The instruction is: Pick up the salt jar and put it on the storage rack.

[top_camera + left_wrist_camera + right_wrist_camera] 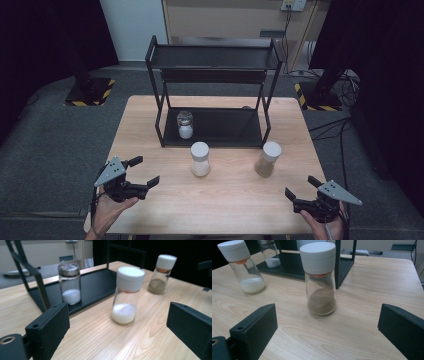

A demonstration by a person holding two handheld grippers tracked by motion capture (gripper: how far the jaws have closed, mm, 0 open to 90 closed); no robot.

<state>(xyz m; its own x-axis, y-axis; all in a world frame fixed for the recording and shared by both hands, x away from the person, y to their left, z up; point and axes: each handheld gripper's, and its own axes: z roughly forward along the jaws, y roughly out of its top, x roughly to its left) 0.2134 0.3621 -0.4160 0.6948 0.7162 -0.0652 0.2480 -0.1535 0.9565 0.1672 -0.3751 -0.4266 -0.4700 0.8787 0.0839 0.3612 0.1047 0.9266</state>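
Left gripper point(146, 171): jaws spread wide, nothing between them; it hung low over the near left part of the table point(235, 205).
Right gripper point(303, 186): jaws spread wide and empty, low over the near right part of the table.
White-powder jar point(200, 159): upright on the bare wood, ahead of the left gripper and apart from it; in the left gripper view it stood between the lines of the two jaws but well beyond them point(127, 295).
Brown-powder jar point(268, 158): upright on the wood, ahead of the right gripper and not touched; in the right gripper view it sat nearly centred beyond the open jaws point(320, 277).
Metal-capped jar point(185, 125): already standing on the lower tray of the black rack point(212, 57), beyond the white-powder jar as seen from the left gripper.
Done, by my reading: one jar shelved.
Left to do, by my reading: both white-capped jars were still outside the rack; each gripper looked lined up on its own jar, yet neither had closed in, gripped or lifted.
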